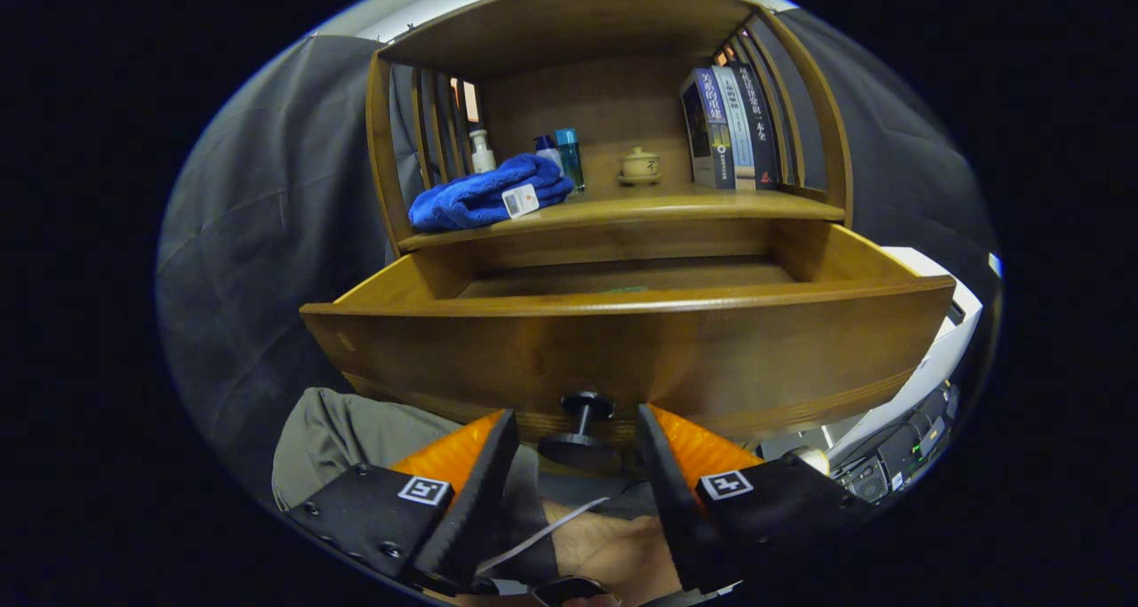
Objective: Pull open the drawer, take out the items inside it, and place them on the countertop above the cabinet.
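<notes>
Here we see a wooden cabinet [613, 100] against dark cloth. Its countertop [658, 203] carries a blue towel [484, 196], bottles [569, 155], a small pot [639, 164] and books [729, 127]. The drawer [622, 340] stands pulled out below; its inside looks mostly bare. Our gripper [576, 425] is spread wide, either side of the knob [582, 429], not touching it.

- Books [731, 127]: spines carry printed Chinese titles, too small and bent by the lens to read with certainty.
- Blue towel [484, 196]: a white tag [520, 201] is attached (print on it illegible).
- Gripper [578, 454], fingers apart either side of the drawer knob [582, 425]: each finger carries a square black-and-white marker, a pattern with no letters or numbers.
</notes>
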The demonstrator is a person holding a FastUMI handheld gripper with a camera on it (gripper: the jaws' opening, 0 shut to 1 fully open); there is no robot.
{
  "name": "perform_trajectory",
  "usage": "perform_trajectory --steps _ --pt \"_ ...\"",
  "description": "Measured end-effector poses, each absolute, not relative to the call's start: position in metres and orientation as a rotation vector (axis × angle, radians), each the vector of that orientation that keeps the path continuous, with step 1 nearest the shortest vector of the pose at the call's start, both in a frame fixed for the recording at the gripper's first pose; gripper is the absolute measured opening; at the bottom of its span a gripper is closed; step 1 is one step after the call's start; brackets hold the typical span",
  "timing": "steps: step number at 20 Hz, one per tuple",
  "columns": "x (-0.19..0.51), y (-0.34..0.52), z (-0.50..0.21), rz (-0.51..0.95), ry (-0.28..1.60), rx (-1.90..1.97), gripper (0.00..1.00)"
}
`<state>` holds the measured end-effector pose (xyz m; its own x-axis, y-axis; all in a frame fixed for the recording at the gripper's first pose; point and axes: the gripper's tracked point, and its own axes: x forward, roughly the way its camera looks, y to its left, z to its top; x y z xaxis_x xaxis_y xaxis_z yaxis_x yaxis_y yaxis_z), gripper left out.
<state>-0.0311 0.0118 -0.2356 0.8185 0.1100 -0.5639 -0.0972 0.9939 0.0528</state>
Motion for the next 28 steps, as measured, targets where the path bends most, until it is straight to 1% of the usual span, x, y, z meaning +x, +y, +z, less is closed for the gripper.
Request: perform_trajectory --steps 2,4,7,9,12,14,16,20,22,25,28 --pt "-0.029 0.007 -0.215 0.109 0.563 0.038 0.8" --pt "-0.023 0.007 -0.182 0.122 0.481 0.054 0.88" --pt "0.005 -0.009 -0.118 0.097 0.319 -0.026 0.88" --pt "0.026 -0.024 -0.089 0.056 0.273 -0.09 0.88" --pt "0.067 -0.022 -0.045 0.067 0.188 -0.107 0.88" --pt "0.089 -0.024 -0.029 0.064 0.177 -0.139 0.88" --pt "0.108 -0.017 -0.03 0.083 0.209 -0.132 0.88" --pt "0.133 -0.01 -0.066 0.137 0.352 -0.074 0.88" --pt "0.139 -0.019 -0.088 0.131 0.418 -0.068 0.88" --pt "0.136 -0.034 -0.133 0.099 0.594 -0.062 0.88" --pt "0.133 -0.036 -0.162 0.096 0.704 -0.066 0.89"
